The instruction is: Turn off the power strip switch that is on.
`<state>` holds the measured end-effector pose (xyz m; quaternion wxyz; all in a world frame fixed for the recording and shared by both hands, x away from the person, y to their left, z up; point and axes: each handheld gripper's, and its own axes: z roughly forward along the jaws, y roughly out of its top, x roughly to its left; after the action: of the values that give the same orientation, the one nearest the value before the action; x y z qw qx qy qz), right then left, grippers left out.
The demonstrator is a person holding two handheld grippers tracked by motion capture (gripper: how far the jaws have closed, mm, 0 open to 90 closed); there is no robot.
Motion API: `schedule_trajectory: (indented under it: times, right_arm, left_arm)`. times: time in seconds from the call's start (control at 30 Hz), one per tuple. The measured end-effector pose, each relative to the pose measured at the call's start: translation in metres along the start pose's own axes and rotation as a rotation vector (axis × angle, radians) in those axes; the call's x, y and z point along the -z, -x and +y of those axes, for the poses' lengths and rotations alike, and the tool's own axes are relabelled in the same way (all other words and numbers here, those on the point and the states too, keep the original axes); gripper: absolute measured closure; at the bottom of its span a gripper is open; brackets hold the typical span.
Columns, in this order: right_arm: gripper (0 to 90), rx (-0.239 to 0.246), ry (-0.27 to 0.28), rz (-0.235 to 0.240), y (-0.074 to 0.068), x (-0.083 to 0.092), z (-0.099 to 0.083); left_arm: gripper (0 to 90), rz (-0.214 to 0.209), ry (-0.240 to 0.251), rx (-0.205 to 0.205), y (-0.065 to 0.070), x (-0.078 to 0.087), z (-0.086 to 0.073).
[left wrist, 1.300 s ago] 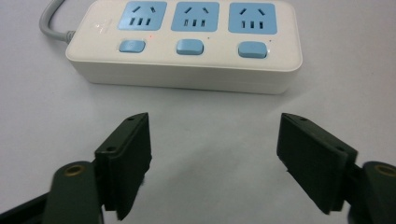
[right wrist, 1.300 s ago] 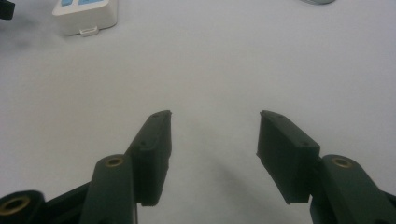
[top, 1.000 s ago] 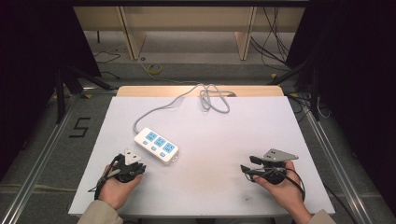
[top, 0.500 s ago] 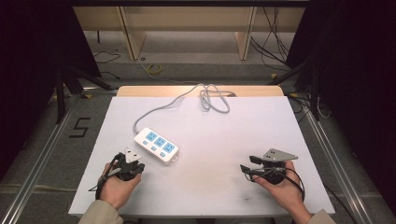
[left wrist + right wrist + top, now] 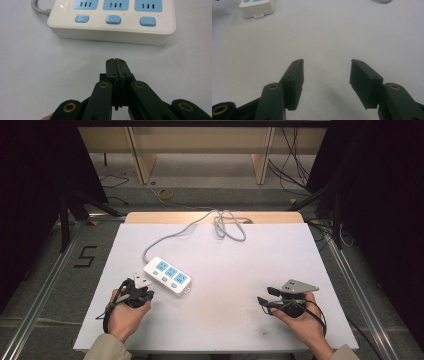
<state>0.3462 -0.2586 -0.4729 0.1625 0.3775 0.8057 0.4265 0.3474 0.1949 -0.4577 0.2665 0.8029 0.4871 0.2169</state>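
**A:** Near the front-left of the tabletop (image 5: 235, 270) sits a white power strip (image 5: 167, 275) w/ three blue sockets, angled, its grey cord (image 5: 200, 222) running off to a loose coil at the far edge. Left hand-held gripper (image 5: 141, 290) is just beside its near side, jaws pressed together, nothing in them. Right hand-held gripper (image 5: 266, 301) is well apart on the other side, jaws spread wide, also empty.

**B:** How'd you grab the strip tho?

**A:** Prob a rigid plastic shell, light-ish, smooth so kinda slippery imo. I'd pinch across the narrow width at one end, not on the blue switches (image 5: 113, 19). The cord's soft & floppy and will drag behind, so expect some tug if it gets moved. Not fragile afaict.
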Motion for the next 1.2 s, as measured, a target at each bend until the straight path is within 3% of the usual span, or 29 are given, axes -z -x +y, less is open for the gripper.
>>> schedule_trajectory:
  times: [1.2]
  right_arm:
    - [46.0, 0.003, 0.001, -0.004, -0.001, 0.0, 0.0]
  left_arm:
    - [89.7, 0.009, -0.011, 0.012, -0.006, -0.006, 0.022]
